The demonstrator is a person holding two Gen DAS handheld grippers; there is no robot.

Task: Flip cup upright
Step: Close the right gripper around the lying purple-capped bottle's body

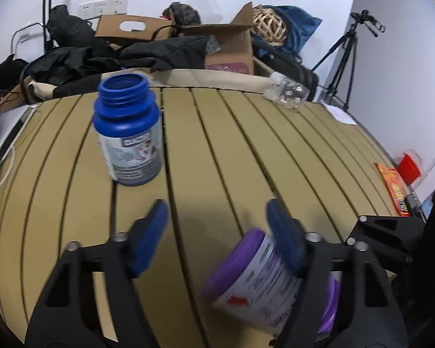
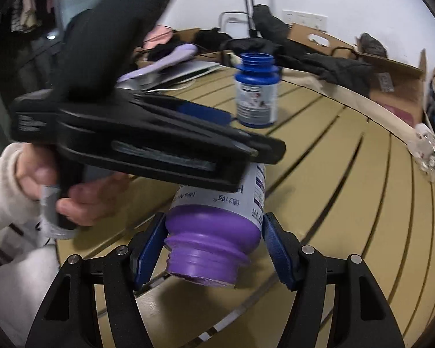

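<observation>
The left gripper (image 1: pixel 217 217) hangs over the slatted worktop (image 1: pixel 232 145) with its blue fingers (image 1: pixel 155 226) spread wide and nothing between them. The purple cup (image 1: pixel 255 278), really a wide-mouthed purple jar with a white label, lies tipped just under the right-hand finger of this view, blurred, and whether it touches that finger cannot be told. A blue jar (image 1: pixel 127 133) stands upright, mouth up, well apart toward the far left.

From the right wrist, the right gripper (image 2: pixel 214 246) has its blue pads (image 2: pixel 149 246) either side of the purple cup (image 2: pixel 214 226), which lies on its side with the open mouth facing the camera. The pads sit close to the shoulder, but firm contact on both sides cannot be confirmed. The left gripper (image 2: pixel 240 142) crosses above the cup, the person's hand (image 2: pixel 72 191) on its handle.

The risk is a slip: the pads meet a rounded, tapering shoulder, so the cup may squirt free or roll along the slats when rotated. The two grippers crowd each other and could collide.
</observation>
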